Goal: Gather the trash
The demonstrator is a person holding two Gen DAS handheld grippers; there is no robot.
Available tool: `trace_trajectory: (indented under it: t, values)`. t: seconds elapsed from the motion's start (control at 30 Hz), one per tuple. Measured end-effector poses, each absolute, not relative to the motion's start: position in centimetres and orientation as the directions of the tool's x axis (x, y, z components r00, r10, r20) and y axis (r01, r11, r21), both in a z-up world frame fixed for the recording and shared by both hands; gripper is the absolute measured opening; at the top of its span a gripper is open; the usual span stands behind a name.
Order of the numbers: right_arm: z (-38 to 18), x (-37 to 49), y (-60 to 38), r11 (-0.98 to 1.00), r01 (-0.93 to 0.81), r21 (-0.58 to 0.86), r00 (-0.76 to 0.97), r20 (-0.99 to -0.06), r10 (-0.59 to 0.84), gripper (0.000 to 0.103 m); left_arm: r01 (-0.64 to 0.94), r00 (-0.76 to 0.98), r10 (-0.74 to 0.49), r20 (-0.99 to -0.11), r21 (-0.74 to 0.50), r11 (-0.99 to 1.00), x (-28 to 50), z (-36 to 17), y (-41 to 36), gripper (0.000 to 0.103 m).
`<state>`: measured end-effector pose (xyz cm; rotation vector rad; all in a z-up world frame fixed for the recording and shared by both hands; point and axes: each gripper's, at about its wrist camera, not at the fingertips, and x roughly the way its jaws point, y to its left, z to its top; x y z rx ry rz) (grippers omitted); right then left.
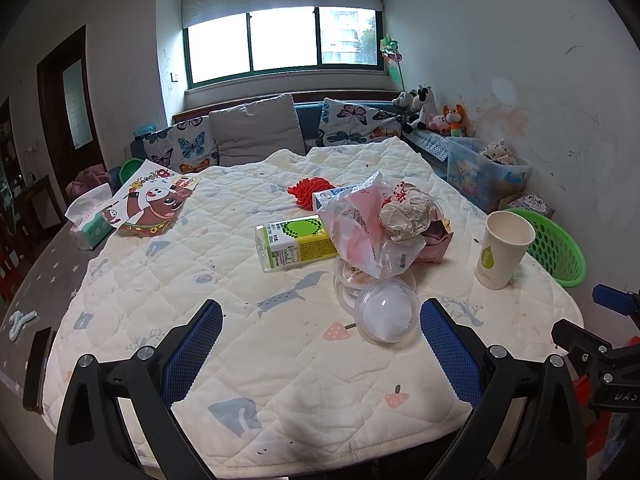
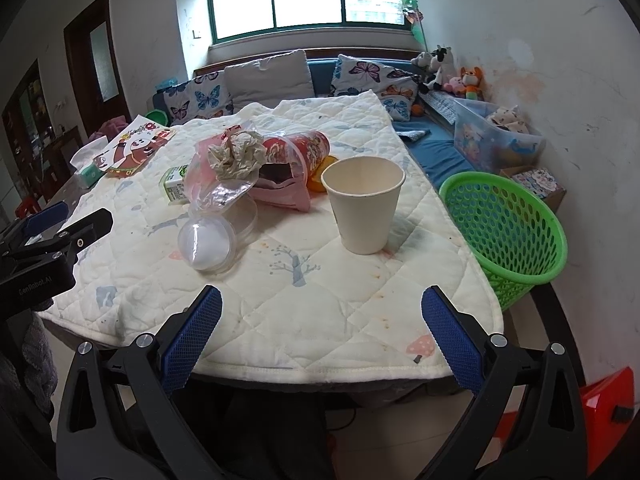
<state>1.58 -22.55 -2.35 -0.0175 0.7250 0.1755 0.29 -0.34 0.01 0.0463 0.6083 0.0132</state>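
Note:
Trash lies on the quilted table cover: a green and yellow drink carton (image 1: 294, 240), a clear plastic bag (image 1: 360, 228) with crumpled paper (image 1: 406, 216), a clear dome lid (image 1: 386, 312) and a white paper cup (image 1: 502, 250). A green mesh basket (image 1: 554, 246) stands past the table's right edge. My left gripper (image 1: 320, 320) is open above the near table, the dome lid just ahead of its right finger. In the right wrist view my right gripper (image 2: 322, 308) is open at the table's front edge, short of the paper cup (image 2: 364, 204); the green basket (image 2: 508, 232) is to its right.
A tissue pack (image 1: 90, 220) and a cartoon picture sheet (image 1: 154, 204) lie at the far left of the table. A red mesh scrap (image 1: 310, 190) sits at the back. Cushions, soft toys and a clear storage box (image 1: 484, 172) line the bench beyond.

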Motion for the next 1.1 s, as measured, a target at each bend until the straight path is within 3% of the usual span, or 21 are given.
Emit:
trace_trajectory:
  t: [0.37, 0.73, 0.83, 0.93, 1.1]
  values:
    - [-2.8, 3.3, -22.8, 0.986, -0.166, 0.035, 0.723, -0.675, 0.146, 0.099, 0.024, 0.813, 0.010, -0.582, 0.050, 0.998, 2.7, 0.3, -0.4, 0.096]
    - [-3.2, 5.1, -23.8, 0.987, -0.157, 0.036, 0.714, -0.686, 0.139, 0.099, 0.138, 0.811, -0.097, -0.577, 0.028, 0.990, 5.9, 0.9, -2.1, 0.094]
    - [-3.3, 5.6, -24.0, 0.987, -0.155, 0.030, 0.711, -0.690, 0.133, 0.099, 0.176, 0.799, -0.130, -0.588, 0.022, 0.984, 7.3, 0.8, -2.8, 0.080]
    - [-3.3, 6.3, -24.2, 0.987, -0.156, 0.025, 0.709, -0.693, 0.129, 0.099, 0.209, 0.789, -0.146, -0.597, 0.037, 0.977, 8.9, 0.6, -3.6, 0.074]
    - [-3.6, 7.4, -24.7, 0.988, -0.153, 0.028, 0.704, -0.699, 0.129, 0.099, 0.285, 0.774, -0.201, -0.600, 0.047, 0.957, 11.1, 0.5, -5.0, 0.072]
